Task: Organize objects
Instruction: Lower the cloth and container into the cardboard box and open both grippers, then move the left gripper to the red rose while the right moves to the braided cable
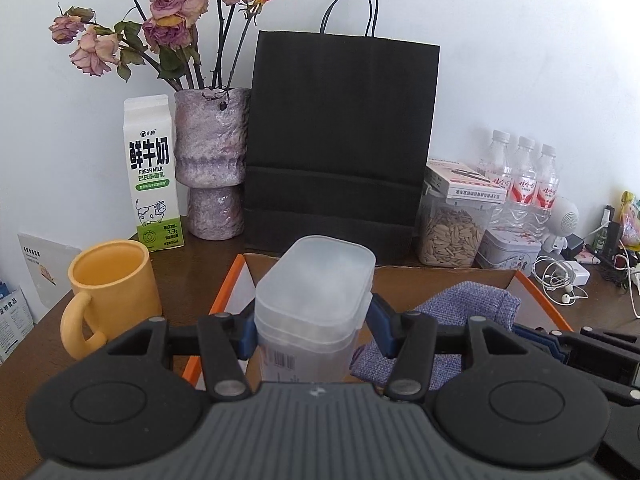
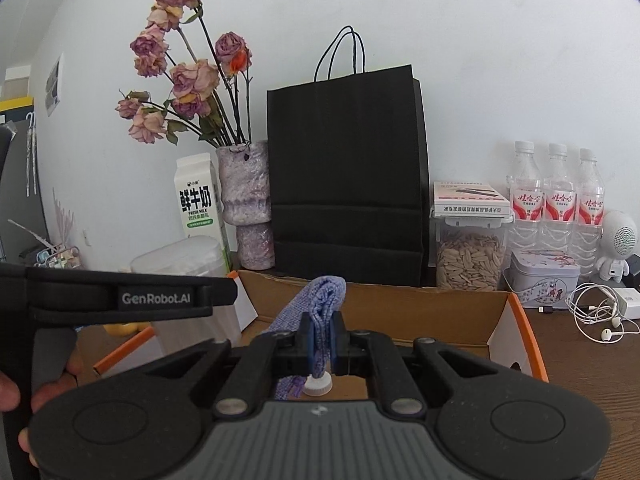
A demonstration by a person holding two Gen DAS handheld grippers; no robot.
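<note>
Placement should go gently: left claw (image 1: 312, 334) pinches the frosted plastic container (image 1: 316, 304) upright over the cardboard box (image 1: 404, 280), so lower it level into the left side. Right claw (image 2: 322, 346), pressed on the woven lavender cloth (image 2: 320, 304), can drop that limp fabric beside it.

Left gripper (image 1: 310, 336) clamped halfway, right gripper (image 2: 322, 346) pinched closed
</note>
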